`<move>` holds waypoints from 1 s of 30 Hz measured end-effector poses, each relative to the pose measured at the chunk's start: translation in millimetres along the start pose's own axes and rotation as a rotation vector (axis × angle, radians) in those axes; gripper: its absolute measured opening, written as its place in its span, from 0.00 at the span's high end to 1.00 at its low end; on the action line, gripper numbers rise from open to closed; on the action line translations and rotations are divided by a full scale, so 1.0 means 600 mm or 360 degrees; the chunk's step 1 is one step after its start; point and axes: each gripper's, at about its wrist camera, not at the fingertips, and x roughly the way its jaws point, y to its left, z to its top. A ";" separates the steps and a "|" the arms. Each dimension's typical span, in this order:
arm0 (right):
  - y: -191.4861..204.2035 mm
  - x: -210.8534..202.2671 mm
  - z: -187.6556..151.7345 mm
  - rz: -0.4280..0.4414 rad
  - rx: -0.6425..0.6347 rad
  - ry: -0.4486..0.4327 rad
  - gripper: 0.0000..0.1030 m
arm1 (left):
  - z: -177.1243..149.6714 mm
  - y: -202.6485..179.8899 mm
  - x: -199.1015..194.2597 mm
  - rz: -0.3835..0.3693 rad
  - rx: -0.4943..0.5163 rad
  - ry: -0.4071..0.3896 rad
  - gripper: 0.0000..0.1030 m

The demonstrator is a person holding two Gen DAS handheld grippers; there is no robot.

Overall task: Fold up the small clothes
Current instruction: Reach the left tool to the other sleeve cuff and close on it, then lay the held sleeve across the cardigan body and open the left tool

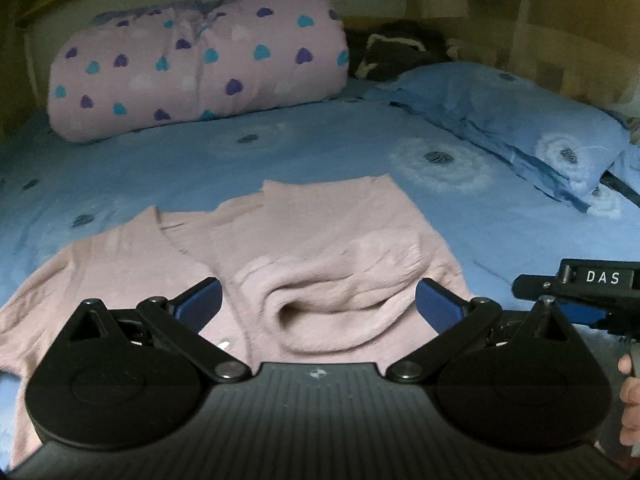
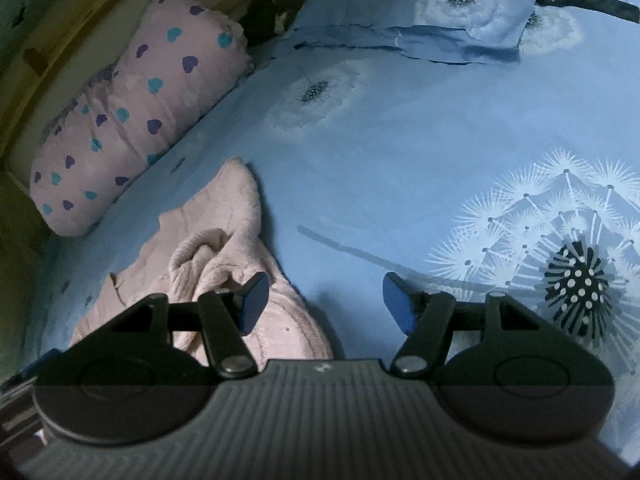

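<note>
A pale pink knit sweater [image 1: 280,248] lies partly folded on the blue bed sheet [image 1: 200,160], with one sleeve folded over its body and a rumpled fold near me. My left gripper [image 1: 318,306] is open just above the sweater's near edge, holding nothing. In the right wrist view the sweater [image 2: 224,240] lies bunched at the lower left. My right gripper [image 2: 324,302] is open, its left finger over the sweater's right edge and its right finger over bare sheet. The right gripper's body [image 1: 592,292] shows at the right of the left wrist view.
A rolled pink quilt with hearts [image 1: 200,64] lies along the far side of the bed, also in the right wrist view [image 2: 132,112]. A blue dandelion-print pillow [image 1: 520,120] sits at the right. Dark clothing [image 1: 400,52] lies behind it. A wooden bed frame [image 2: 24,92] borders the far edge.
</note>
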 end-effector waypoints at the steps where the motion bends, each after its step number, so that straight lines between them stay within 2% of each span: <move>1: 0.001 -0.001 0.001 0.0008 -0.0006 -0.0002 0.36 | 0.002 -0.005 0.006 -0.0012 0.0010 -0.0011 0.00; 8: -0.002 0.003 0.010 0.0000 0.0044 0.0033 0.36 | 0.014 -0.067 0.062 -0.0120 0.0105 -0.0038 0.00; 10: -0.008 0.003 0.009 -0.0005 0.0078 0.0048 0.35 | 0.015 -0.082 0.084 -0.0089 0.0122 -0.0048 0.00; 13: -0.020 0.004 0.011 -0.0076 0.0149 0.0058 0.35 | 0.019 -0.092 0.126 0.0020 0.0151 -0.0019 0.00; 16: -0.030 0.004 0.013 -0.0006 0.0206 0.0080 0.35 | 0.017 -0.084 0.163 0.0067 0.0107 0.0044 0.00; 17: -0.030 0.003 0.014 -0.0001 0.0212 0.0078 0.35 | 0.016 -0.078 0.168 0.0076 0.0080 0.0050 0.05; 19: -0.027 0.002 0.013 -0.0012 0.0195 0.0072 0.35 | 0.015 -0.066 0.171 0.0070 0.0019 0.0047 0.21; 21: -0.022 0.003 0.013 -0.0003 0.0170 0.0084 0.35 | 0.015 -0.056 0.171 -0.0005 -0.0046 0.0067 0.60; 22: -0.020 0.005 0.012 0.0010 0.0155 0.0098 0.35 | 0.016 -0.052 0.170 -0.0042 -0.0073 0.0074 0.68; 23: -0.017 0.006 0.011 0.0020 0.0144 0.0109 0.35 | 0.018 -0.050 0.167 -0.0065 -0.0086 0.0071 0.84; 26: -0.010 0.009 0.008 0.0032 0.0104 0.0132 0.35 | 0.023 -0.042 0.145 -0.0130 -0.0124 0.0029 0.85; 30: -0.006 0.009 0.007 0.0022 0.0076 0.0132 0.35 | 0.029 -0.022 0.106 -0.0079 -0.0134 -0.0079 0.90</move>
